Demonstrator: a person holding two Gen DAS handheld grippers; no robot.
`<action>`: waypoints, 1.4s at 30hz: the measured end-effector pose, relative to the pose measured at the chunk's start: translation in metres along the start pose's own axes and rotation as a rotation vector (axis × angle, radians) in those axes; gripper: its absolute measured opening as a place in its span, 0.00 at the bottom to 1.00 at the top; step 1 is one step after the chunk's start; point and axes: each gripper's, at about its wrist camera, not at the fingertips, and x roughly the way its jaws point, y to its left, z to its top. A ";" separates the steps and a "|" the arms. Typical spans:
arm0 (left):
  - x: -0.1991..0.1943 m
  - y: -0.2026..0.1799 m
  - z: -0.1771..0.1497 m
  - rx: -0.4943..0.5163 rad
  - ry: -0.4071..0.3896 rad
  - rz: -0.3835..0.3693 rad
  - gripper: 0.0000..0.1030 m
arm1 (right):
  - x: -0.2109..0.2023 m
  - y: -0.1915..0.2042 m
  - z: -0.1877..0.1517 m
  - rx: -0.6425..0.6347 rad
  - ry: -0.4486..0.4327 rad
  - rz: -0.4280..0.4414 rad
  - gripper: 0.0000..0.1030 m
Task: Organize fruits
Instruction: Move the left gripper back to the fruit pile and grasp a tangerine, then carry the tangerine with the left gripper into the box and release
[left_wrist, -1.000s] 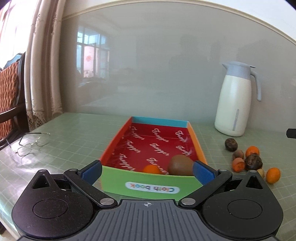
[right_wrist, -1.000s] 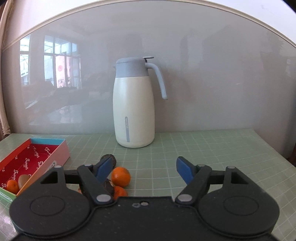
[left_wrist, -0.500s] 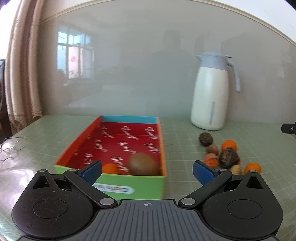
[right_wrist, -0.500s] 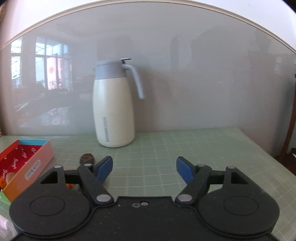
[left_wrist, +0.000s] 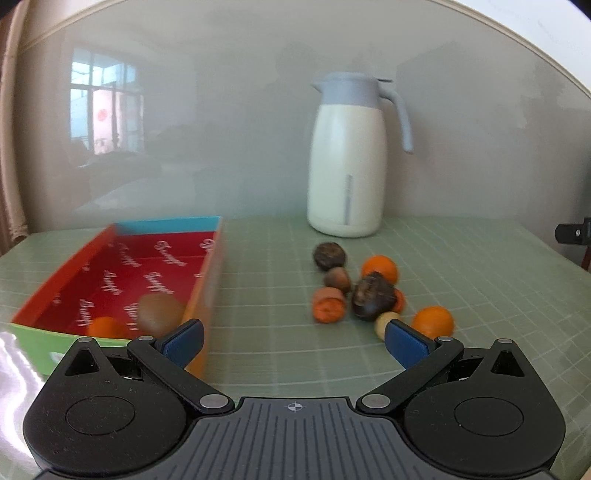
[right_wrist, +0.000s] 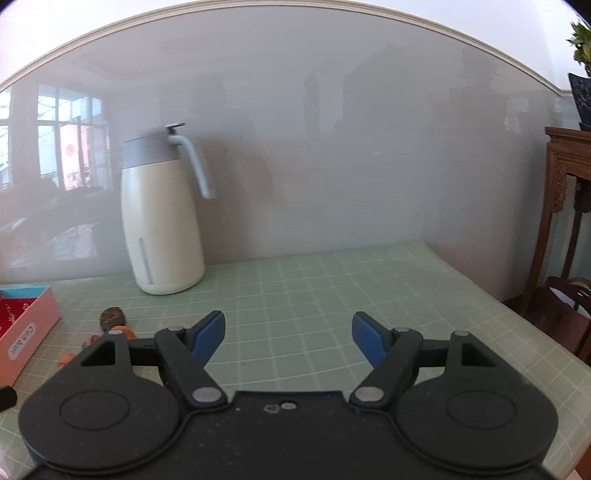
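Left wrist: left gripper (left_wrist: 293, 341) wide, empty (right gripper (right_wrist: 288, 338) likewise); closing among the clustered fruits (left_wrist: 371, 295) could scatter 1 off the table (left_wrist: 480, 266).

Left claw (left_wrist: 293, 341) and right claw (right_wrist: 288, 334) both gape wide, holding nothing.

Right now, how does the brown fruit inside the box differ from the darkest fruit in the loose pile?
The brown fruit lies inside the box, beside a small orange; the darkest fruit lies on the green mat among the loose pile. The first looks smooth, oval and light brown; the second looks rough and almost black. Neither is gripped; both lie ahead of the left gripper.
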 end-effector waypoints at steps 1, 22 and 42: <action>0.002 -0.005 0.000 0.001 0.002 -0.008 1.00 | 0.000 -0.003 0.000 0.003 0.000 -0.004 0.74; 0.038 -0.097 -0.002 0.097 0.068 -0.122 0.71 | 0.006 -0.069 -0.015 0.043 0.038 -0.123 0.74; 0.064 -0.101 0.002 0.054 0.144 -0.138 0.38 | 0.006 -0.076 -0.016 0.056 0.049 -0.121 0.74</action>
